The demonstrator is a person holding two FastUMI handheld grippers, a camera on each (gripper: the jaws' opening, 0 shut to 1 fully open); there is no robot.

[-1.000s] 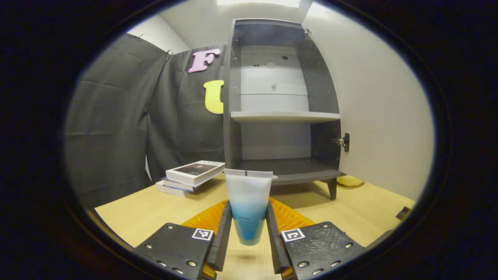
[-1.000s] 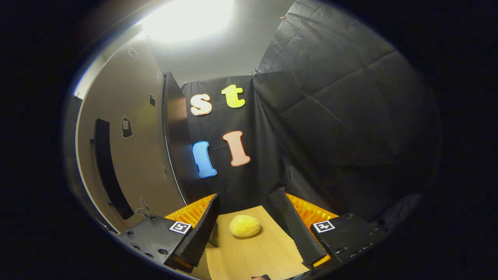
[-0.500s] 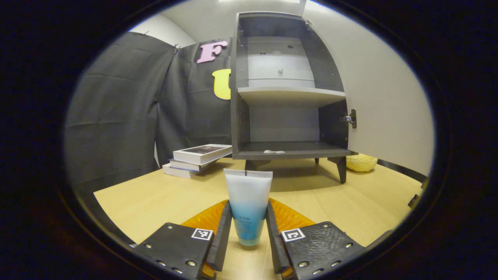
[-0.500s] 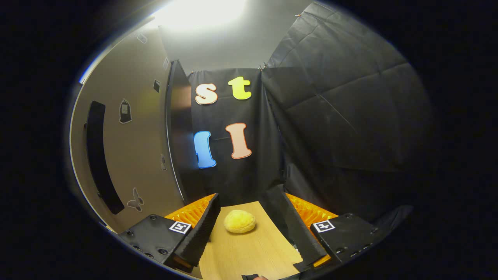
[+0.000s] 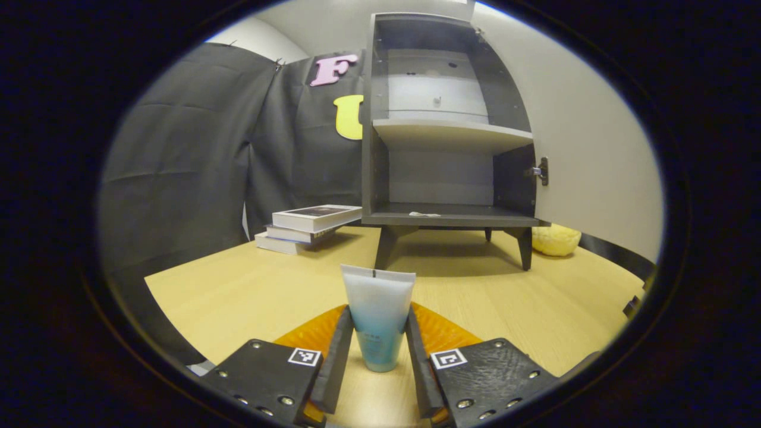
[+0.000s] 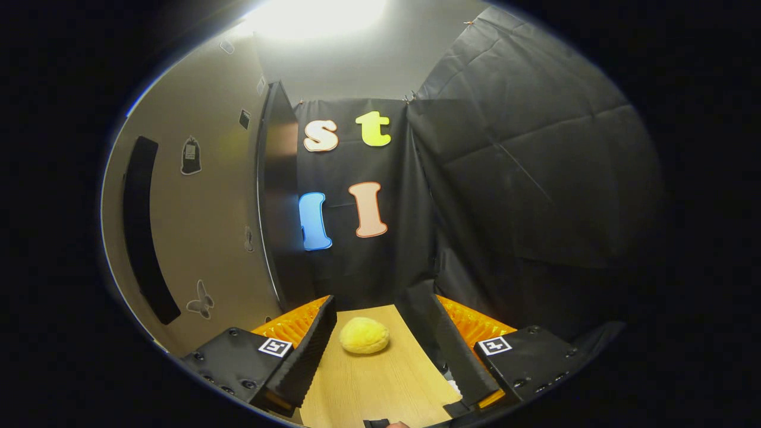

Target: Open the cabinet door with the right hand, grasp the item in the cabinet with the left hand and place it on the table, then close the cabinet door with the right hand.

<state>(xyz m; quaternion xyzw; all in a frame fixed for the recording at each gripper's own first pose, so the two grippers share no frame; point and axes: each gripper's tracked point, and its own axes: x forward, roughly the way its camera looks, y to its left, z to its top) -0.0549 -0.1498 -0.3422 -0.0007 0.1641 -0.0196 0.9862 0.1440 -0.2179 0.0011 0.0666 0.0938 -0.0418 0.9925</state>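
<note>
The left tongs [image 5: 377,356] squeeze a blue and white tube [image 5: 377,315] from both sides, and the tube stands upright with its cap end down at the wooden worktop [image 5: 250,291]. Straight ahead of these tongs, farther off, the cabinet [image 5: 443,131] stands with its door [image 5: 594,160] swung open to the right, and a pile of books [image 5: 309,224] lies to its left. The right tongs [image 6: 380,351] are spread wide and hold nothing, with a yellow lump [image 6: 364,335] on the worktop just ahead between their fingers and the door's outer side with its dark handle [image 6: 142,238] to their left.
</note>
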